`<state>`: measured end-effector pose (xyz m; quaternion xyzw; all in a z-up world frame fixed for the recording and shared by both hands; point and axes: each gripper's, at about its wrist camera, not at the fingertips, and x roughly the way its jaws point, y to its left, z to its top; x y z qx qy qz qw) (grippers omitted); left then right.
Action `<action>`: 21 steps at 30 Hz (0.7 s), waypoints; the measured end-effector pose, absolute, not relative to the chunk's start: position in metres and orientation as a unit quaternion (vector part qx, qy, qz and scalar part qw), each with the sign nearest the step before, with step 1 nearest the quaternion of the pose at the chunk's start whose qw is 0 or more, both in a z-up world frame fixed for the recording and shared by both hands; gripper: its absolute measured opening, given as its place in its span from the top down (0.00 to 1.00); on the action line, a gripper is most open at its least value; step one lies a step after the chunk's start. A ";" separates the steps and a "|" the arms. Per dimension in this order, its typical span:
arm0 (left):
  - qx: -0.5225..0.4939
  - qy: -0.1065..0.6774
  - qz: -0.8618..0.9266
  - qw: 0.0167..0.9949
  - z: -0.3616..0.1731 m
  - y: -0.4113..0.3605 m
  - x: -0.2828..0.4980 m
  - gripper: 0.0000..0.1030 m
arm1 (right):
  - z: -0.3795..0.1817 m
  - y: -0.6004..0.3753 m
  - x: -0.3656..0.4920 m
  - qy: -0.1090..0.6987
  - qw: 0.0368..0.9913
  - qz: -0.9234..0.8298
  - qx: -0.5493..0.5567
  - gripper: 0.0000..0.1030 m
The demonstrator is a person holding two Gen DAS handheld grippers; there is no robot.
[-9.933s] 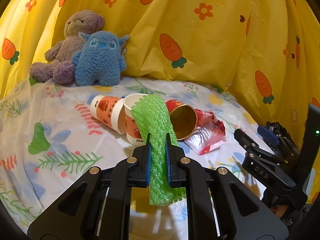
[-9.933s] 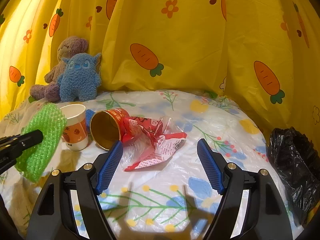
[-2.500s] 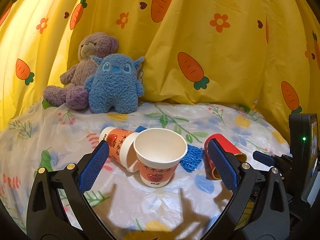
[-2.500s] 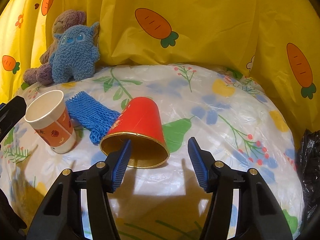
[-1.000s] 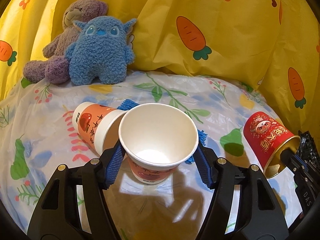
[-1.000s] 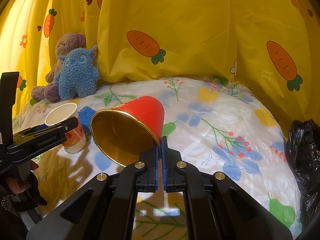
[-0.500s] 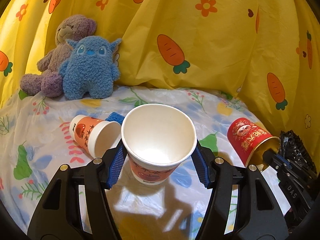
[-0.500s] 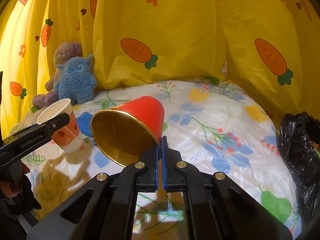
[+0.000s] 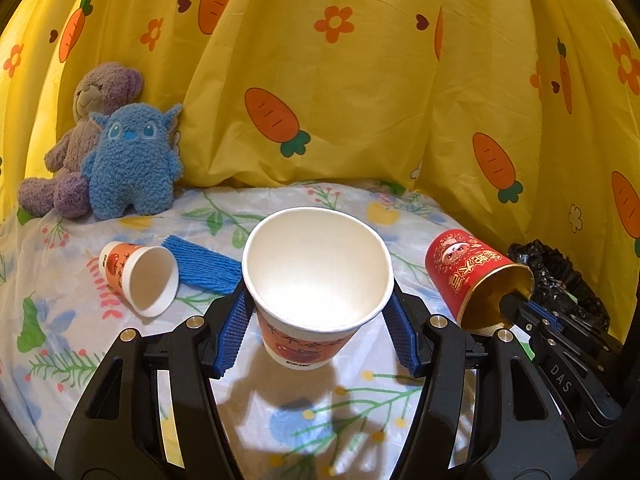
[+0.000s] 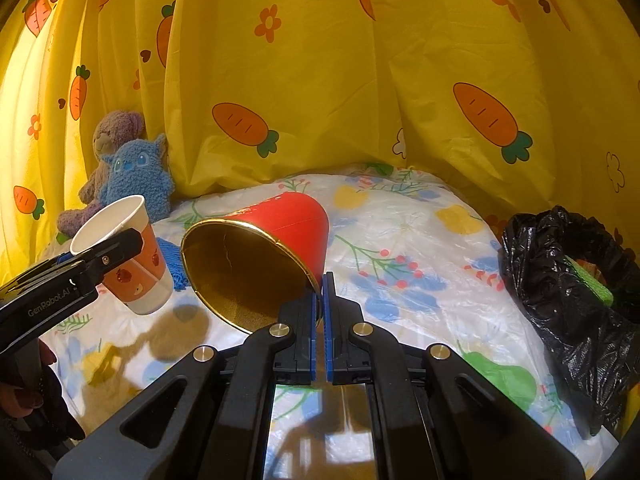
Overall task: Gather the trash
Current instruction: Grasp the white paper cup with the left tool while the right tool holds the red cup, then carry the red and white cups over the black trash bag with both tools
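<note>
We are gripping a white-and-orange paper cup point(image 9: 316, 280) upright in our left gripper point(image 9: 316, 322), clear of the floral plastic sheet point(image 9: 280, 420). Our right gripper point(image 10: 320, 300) is pinching the rim of a red, gold-lined paper cup point(image 10: 256, 256). A crumpled black bin bag point(image 10: 568, 304) is gaping at three o'clock. Farther off at ten o'clock, another paper cup point(image 9: 138, 276) is lying tipped beside a blue foam net point(image 9: 204, 266). Two plush toys point(image 9: 128, 160) are sitting against the carrot-print curtain point(image 9: 360, 100).
</note>
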<state>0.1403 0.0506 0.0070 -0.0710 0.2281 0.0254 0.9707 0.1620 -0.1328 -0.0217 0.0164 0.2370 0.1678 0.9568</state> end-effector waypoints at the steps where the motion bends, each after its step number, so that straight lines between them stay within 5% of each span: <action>1: -0.069 0.228 0.021 0.971 0.008 0.046 0.140 0.41 | -0.022 -0.137 0.161 0.237 0.958 0.164 0.018 0.96; 21: -0.040 0.231 -0.053 0.971 0.010 -0.024 0.161 0.41 | -0.022 -0.198 0.154 0.226 0.968 0.104 0.036 0.96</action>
